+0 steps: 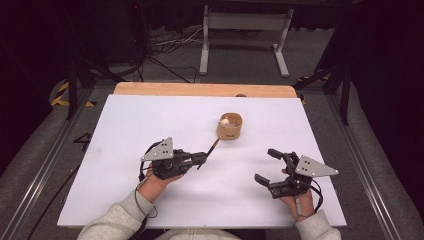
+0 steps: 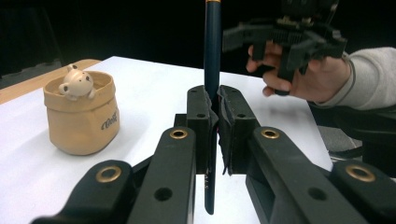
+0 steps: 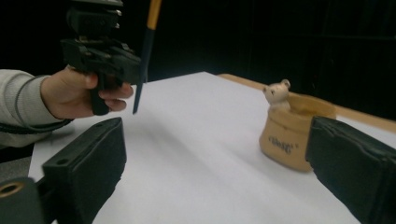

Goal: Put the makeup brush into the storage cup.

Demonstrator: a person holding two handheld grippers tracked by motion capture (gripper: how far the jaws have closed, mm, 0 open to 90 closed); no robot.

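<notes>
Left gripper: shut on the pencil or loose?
Shut. In the left gripper view, the left gripper's jaws press against both sides of the dark pencil, which stands up between them.

One pencil [image 2: 212,56] is showing, and one tan pot [image 1: 229,126] is sitting on the single tabletop [image 1: 150,125]. One small bear figure [image 2: 77,84] is peeking from that pot. Two hand-held grippers are showing, a left hand-held gripper [image 1: 202,159] and a right hand-held gripper [image 1: 266,166].

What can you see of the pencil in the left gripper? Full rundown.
The pencil is a slim, dark blue stick with a yellow-orange band near its far end, which is cropped in both gripper views. It is clamped between the shut jaws of the left gripper, its short lower end poking out below them. In the high view it points forward toward the tan pot and stops short of it. Nothing else touches it; it hangs clear of the white table.
</notes>
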